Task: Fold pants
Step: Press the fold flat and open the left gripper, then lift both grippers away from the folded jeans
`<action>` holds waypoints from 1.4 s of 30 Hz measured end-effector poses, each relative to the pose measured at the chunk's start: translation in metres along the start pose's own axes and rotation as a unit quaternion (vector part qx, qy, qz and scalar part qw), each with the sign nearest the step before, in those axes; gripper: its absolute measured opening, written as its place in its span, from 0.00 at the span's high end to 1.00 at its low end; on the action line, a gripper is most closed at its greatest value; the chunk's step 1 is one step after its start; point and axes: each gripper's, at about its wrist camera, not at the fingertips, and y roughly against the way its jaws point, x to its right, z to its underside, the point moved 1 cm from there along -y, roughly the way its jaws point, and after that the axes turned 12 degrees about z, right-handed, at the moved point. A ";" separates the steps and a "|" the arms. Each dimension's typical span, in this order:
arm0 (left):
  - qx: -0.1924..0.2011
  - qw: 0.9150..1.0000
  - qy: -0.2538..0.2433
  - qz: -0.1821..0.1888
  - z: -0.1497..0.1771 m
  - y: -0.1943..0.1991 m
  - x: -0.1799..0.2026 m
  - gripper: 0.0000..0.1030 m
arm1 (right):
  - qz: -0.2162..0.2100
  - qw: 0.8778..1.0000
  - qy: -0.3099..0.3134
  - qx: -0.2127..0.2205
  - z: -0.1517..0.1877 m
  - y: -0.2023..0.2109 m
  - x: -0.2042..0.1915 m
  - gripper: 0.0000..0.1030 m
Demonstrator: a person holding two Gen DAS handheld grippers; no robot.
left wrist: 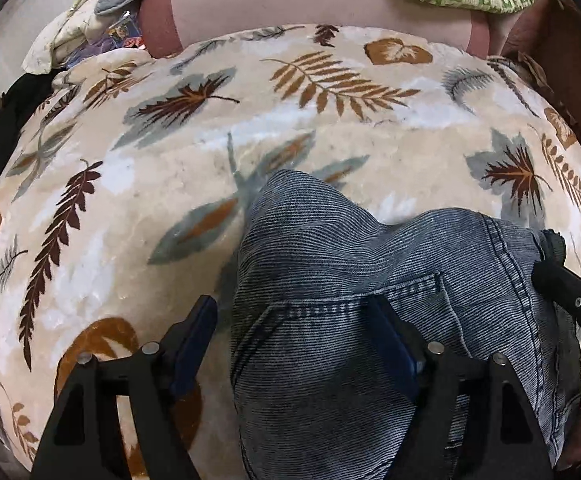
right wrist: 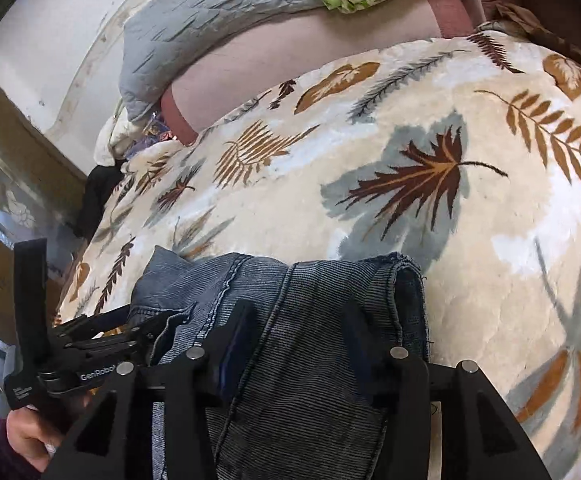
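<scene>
We see the pants [right wrist: 290, 340] bunched on the near part of the bed [right wrist: 470, 200], folded at least once but, we judge, not yet flat. Both hand-held grippers stand wide: the left [left wrist: 294, 332] straddles their left edge, the right [right wrist: 298, 332] straddles cloth. Only the left view shows the pocket [left wrist: 354, 292]; only the right shows the hem [right wrist: 402, 264].

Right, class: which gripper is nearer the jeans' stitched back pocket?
Left. The left gripper has one finger lying on the back pocket; the right gripper sits beyond the side seam, at the jeans' edge.
</scene>
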 end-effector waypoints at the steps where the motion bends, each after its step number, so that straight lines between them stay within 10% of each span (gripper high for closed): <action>1: 0.004 1.000 -0.003 -0.001 0.001 0.003 0.001 0.23 | 0.004 1.000 0.005 0.002 0.001 0.003 -0.002 0.50; 14: 0.092 0.994 -0.026 -0.045 0.049 0.095 0.018 0.23 | 0.030 0.991 0.101 0.080 0.036 0.084 -0.026 0.48; 32: 0.043 0.998 -0.003 -0.052 0.108 0.067 0.020 0.23 | 0.083 0.991 0.102 -0.004 0.077 0.061 -0.015 0.45; 42: 0.069 0.995 -0.014 -0.075 0.111 0.077 0.024 0.21 | 0.035 0.995 0.090 -0.010 0.076 0.068 0.005 0.42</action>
